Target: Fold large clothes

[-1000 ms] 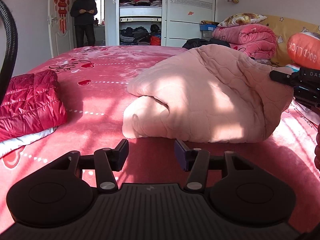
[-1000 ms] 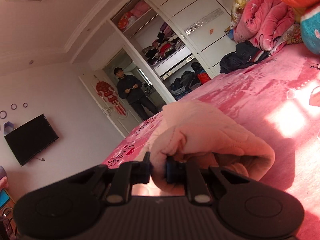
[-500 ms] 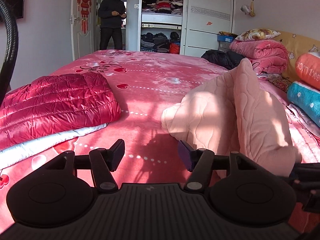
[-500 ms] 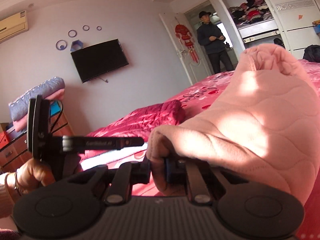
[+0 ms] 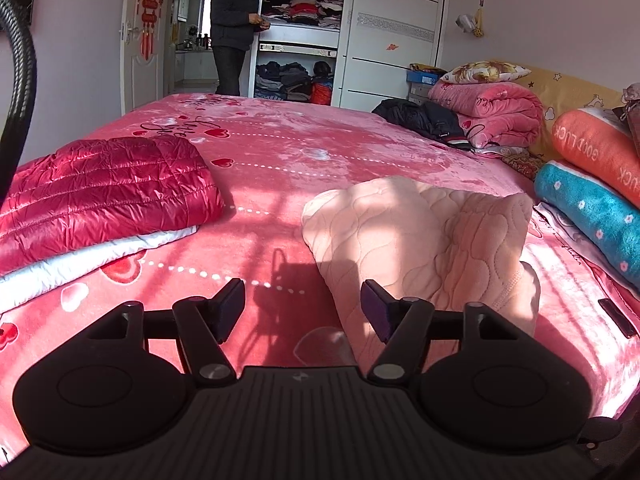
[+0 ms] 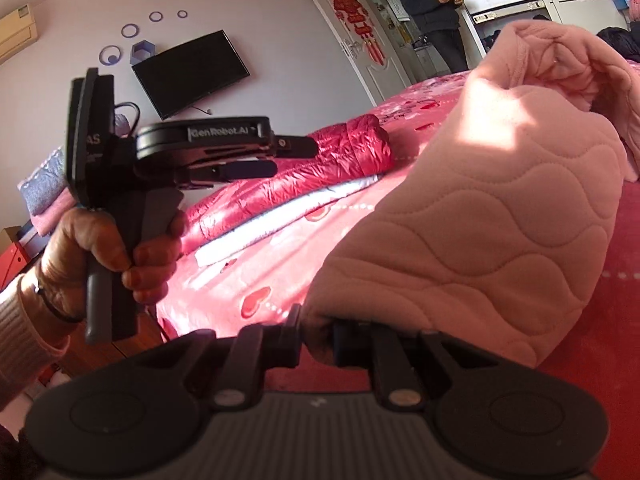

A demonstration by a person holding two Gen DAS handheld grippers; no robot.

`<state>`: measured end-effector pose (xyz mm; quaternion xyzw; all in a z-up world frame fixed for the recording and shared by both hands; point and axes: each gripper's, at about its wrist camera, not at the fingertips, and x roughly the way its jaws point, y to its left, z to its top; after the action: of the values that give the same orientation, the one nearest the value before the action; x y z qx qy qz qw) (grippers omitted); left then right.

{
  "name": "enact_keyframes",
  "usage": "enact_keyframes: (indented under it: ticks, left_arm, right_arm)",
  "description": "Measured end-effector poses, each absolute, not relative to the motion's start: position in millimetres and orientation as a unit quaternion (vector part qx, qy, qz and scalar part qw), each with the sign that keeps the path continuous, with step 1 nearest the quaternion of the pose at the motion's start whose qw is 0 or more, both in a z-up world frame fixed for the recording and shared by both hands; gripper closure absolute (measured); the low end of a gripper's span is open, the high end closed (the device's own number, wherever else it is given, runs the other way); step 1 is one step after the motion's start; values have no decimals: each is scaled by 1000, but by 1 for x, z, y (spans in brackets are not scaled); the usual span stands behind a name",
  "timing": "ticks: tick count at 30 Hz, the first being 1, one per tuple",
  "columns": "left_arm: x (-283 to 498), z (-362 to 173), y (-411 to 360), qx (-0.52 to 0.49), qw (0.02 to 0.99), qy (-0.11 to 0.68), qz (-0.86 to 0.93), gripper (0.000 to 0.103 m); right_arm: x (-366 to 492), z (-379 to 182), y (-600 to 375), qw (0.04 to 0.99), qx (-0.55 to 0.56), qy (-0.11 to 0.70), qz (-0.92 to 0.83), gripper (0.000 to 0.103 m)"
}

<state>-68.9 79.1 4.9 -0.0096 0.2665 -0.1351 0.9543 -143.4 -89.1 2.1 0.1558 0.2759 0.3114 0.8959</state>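
Bed: pink heart-print bed cover, sun across it
Pink quilted garment: bunched up near the bed's right edge
Red puffer jacket: folded at the left edge
Left gripper: fingers wide apart, holding nothing
Right gripper: fingers pinching the garment's edge, lifted off the bed

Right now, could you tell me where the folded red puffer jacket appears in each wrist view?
Left wrist: red puffer jacket lies at left on the bed.
Right wrist: red puffer jacket sits mid-frame, behind the left gripper.
Shared landmark: pink quilted garment.
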Motion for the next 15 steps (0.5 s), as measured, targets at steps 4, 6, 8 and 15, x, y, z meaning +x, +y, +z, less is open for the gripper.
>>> enact_keyframes:
  ticks: [4, 6, 8, 15]
  left_arm:
    - [-78, -3, 72, -6, 950, 275, -149, 23]
    - [-82, -7, 71, -2, 950, 276, -149, 18]
    - [-88, -13, 71, -2, 949, 279, -149, 16]
    - [-112, -35, 80, -10, 941, 301, -154, 10]
  right_arm:
    - [-142, -7, -88, 896, 139, 305, 289, 83]
    - [-148, -4, -87, 901, 129, 306, 280, 70]
    - [-160, -1, -88, 903, 121, 303, 278, 45]
    - [-201, 15, -90, 925, 91, 285, 233, 21]
